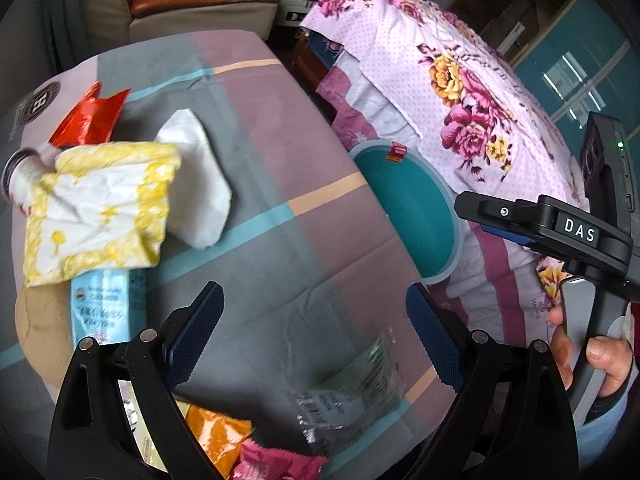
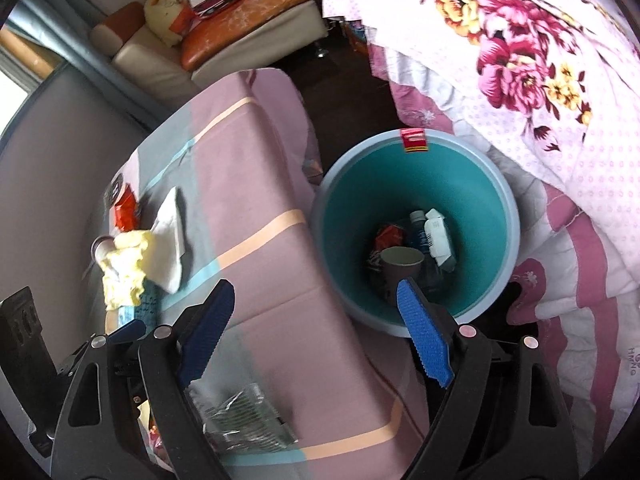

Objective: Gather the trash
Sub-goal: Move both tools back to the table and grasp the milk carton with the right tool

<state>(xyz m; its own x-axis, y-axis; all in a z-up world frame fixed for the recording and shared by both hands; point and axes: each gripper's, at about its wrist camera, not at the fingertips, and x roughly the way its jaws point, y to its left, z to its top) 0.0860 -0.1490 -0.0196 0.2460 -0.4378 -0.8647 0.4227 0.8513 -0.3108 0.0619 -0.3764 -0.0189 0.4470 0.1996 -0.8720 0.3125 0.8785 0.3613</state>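
Observation:
My left gripper is open and empty above the cloth-covered table. Trash lies on it: a yellow-white wrapper, a white tissue, a red wrapper, a small can, a blue packet, a clear plastic wrapper, and orange and pink wrappers near my fingers. My right gripper is open and empty, at the table edge beside the teal bin. The bin holds a paper cup, a bottle and a white carton. The right gripper shows in the left view.
A bed with a floral quilt stands right of the bin. A sofa stands beyond the table. The bin sits on the floor between table and bed. The clear wrapper lies under my right gripper.

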